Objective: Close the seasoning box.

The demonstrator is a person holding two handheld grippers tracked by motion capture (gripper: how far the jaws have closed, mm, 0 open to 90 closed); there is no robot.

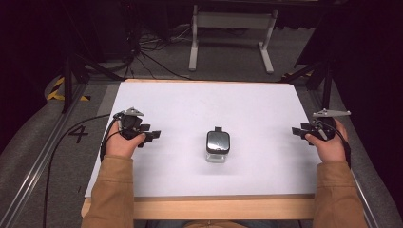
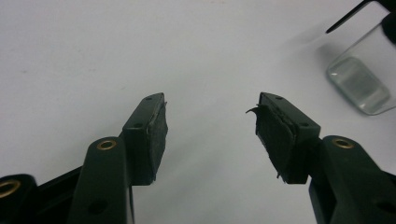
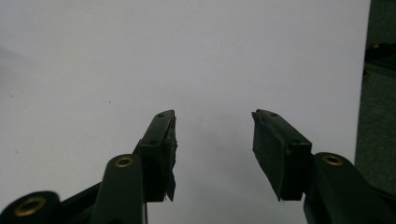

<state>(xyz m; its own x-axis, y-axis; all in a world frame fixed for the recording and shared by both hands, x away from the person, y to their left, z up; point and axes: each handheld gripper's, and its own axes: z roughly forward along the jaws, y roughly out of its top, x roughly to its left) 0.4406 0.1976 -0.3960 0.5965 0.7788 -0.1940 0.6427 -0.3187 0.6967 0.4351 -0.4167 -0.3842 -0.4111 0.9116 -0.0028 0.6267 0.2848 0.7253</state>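
We see one white rectangular bench with bare room all round its one small clear glass jar with a black lid, upright midway, nearer the front edge. The left gripper and right gripper rest near opposite side edges, both jaws apart, empty.

A wooden table fills the middle of the high view, its top covered by 1 white sheet. Directly on the sheet, slightly right of centre and toward the lower edge, stands 1 clear glass jar with a black lid.
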